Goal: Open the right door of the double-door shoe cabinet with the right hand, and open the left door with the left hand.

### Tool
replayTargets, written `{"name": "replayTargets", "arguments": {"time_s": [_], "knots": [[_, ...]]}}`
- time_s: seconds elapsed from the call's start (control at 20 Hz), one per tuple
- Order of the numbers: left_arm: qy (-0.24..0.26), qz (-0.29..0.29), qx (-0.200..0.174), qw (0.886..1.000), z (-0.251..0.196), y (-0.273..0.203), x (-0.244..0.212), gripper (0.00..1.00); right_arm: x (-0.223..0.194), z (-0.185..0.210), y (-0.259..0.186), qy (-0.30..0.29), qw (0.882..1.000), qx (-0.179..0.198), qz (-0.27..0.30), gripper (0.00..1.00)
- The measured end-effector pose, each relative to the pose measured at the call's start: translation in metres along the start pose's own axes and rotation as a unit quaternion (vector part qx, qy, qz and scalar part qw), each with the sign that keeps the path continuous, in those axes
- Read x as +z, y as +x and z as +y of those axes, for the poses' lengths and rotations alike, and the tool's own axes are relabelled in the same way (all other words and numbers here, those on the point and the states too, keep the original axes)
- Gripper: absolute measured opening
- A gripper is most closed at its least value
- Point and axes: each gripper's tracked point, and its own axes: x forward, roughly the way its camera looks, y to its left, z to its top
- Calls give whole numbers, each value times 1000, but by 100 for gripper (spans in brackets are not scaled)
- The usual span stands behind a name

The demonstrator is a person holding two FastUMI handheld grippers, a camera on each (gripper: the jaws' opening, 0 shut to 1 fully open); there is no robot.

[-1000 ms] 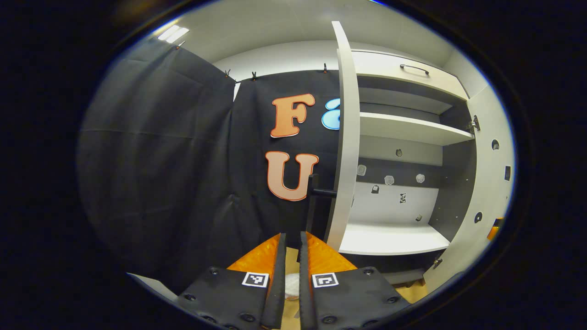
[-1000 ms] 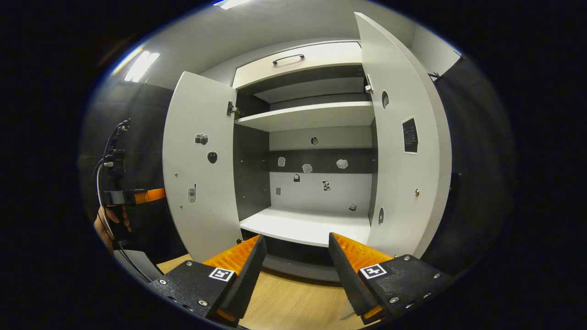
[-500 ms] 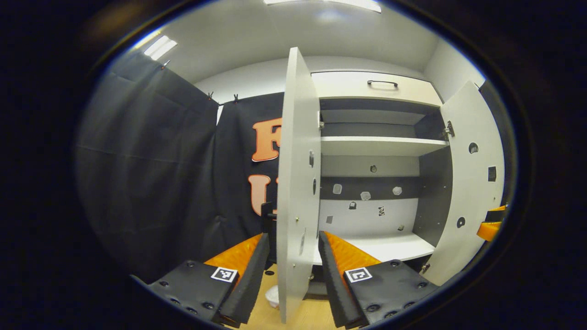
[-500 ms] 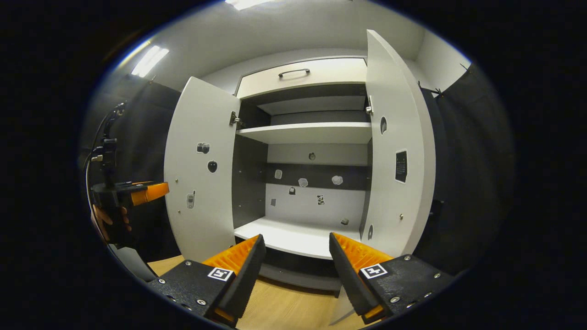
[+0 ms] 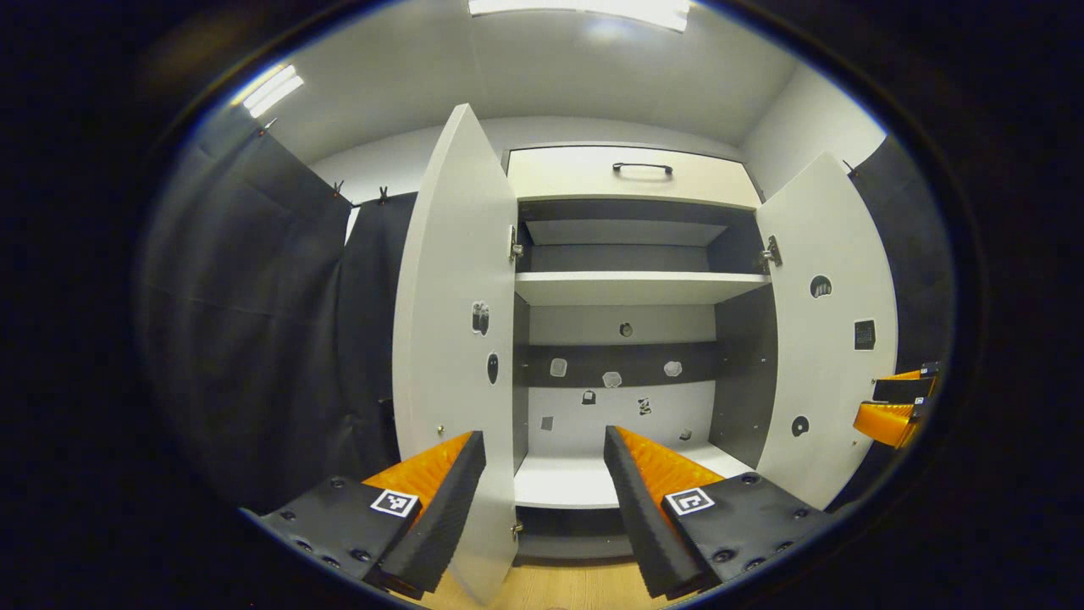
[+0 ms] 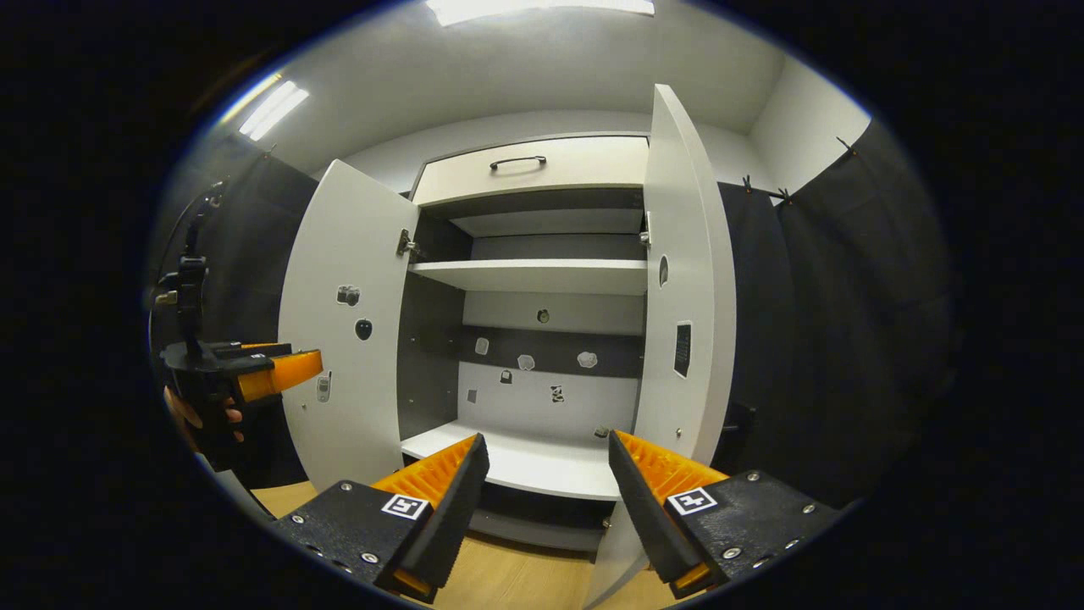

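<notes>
Though jaws gape, left door stands clear.

Left gripper: fingers spread wide apart, nothing between them, pointing forward and level. Seen from the right gripper view it sits at the far left, held from below by a hand whose fingers wrap its grip.

Right gripper: fingers likewise parted wide, empty, pointing forward and level. From the left gripper view, its fingers show at the far right edge.
</notes>
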Motion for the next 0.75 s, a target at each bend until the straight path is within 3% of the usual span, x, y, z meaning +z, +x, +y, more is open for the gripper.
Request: {"name": "replayTargets", "arguments": {"time_s": [0.45, 0.75], "knots": [[-5, -16, -36, 999, -30, 9, 23, 96, 24, -11, -2, 3, 999, -25, -22, 92], [-17, -23, -39, 999, -33, 9, 36, 96, 33, -17, -4, -9, 999, -39, -31, 93]]}}
